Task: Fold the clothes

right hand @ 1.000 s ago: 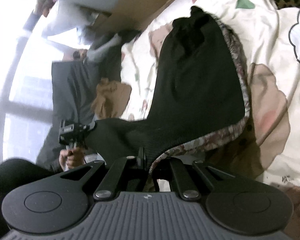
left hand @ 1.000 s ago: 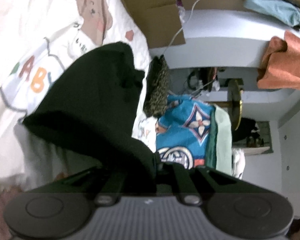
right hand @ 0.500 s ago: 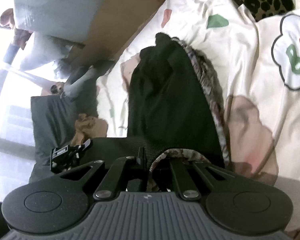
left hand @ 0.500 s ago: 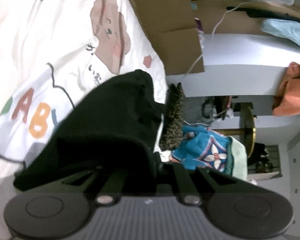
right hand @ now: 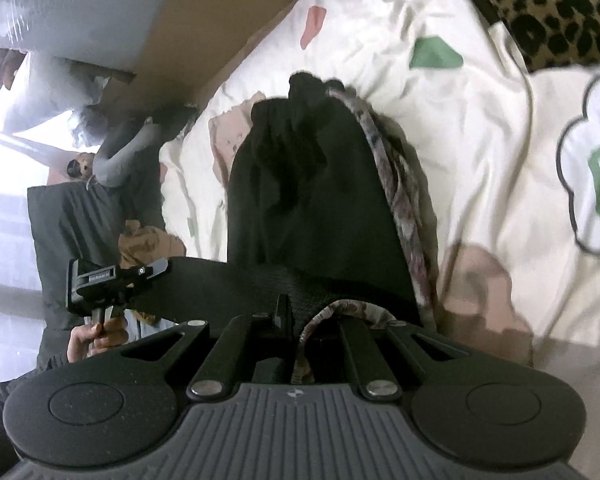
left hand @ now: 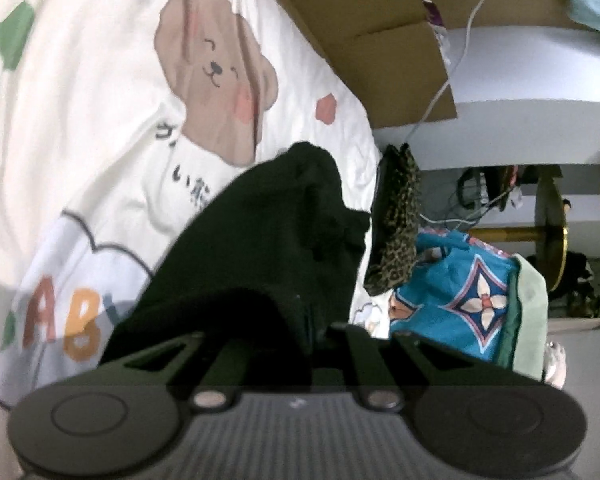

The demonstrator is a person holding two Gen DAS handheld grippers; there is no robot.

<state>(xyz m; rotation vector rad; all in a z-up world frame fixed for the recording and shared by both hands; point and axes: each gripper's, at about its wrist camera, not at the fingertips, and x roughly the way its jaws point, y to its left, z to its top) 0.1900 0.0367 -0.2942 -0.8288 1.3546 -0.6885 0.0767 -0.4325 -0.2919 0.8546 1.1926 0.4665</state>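
Note:
A black garment (left hand: pixel 268 232) with a floral-patterned lining (right hand: pixel 404 216) hangs between my two grippers over a white bedsheet (left hand: pixel 80 120) printed with bears and letters. My left gripper (left hand: pixel 312 332) is shut on one end of its black edge. My right gripper (right hand: pixel 300 320) is shut on the other end, where the black edge (right hand: pixel 228 288) meets the lining. The left gripper (right hand: pixel 112 280) also shows in the right wrist view, held by a hand, with the edge stretched taut between the two. The garment's far end rests bunched on the sheet.
A leopard-print cloth (left hand: pixel 396 232) and a blue patterned cloth (left hand: pixel 468 296) lie at the bed's edge. A cardboard box (left hand: pixel 360 20) stands beyond the bed. White shelves (left hand: pixel 532 132) hold more clothes. A dark garment (right hand: pixel 84 208) lies beside the bed.
Both grippers have lowered toward the bed with the garment still held. The garment's hanging part has shortened and bunched closer to the grippers, and more of the bear print shows.

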